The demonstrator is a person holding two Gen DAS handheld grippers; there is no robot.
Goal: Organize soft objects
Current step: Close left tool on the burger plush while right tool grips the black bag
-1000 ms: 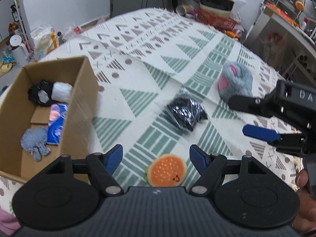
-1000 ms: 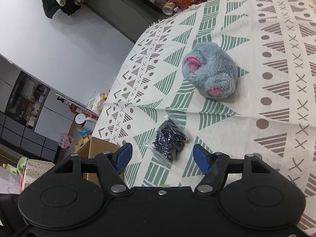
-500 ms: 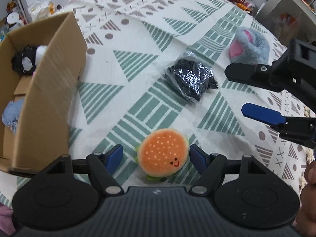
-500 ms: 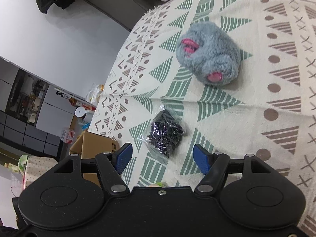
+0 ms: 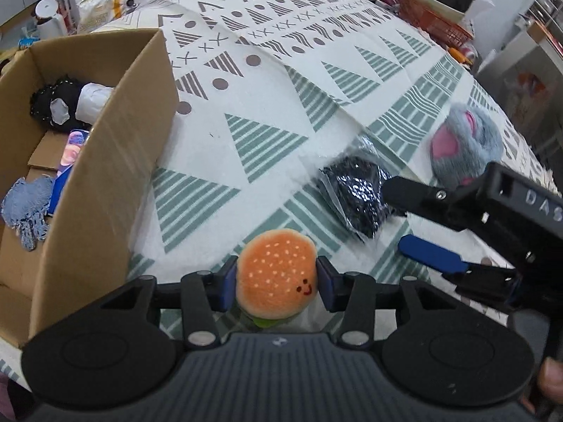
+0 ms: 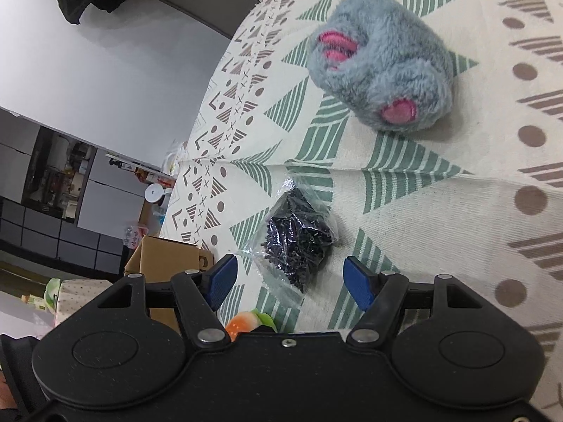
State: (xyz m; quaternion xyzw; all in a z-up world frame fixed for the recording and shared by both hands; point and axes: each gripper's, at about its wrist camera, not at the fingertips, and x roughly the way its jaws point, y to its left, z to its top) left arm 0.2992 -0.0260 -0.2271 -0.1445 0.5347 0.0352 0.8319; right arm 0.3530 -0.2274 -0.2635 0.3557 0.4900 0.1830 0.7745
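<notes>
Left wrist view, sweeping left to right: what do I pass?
Cardboard box → burger plush in the left gripper → bag of black bits → grey plush.

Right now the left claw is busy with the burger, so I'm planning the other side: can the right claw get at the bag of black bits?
Probably yes. The right claw is open, and the bag of black bits lies on the tablecloth just ahead of its fingertips, nothing between them. The grey plush toy sits farther off.
</notes>
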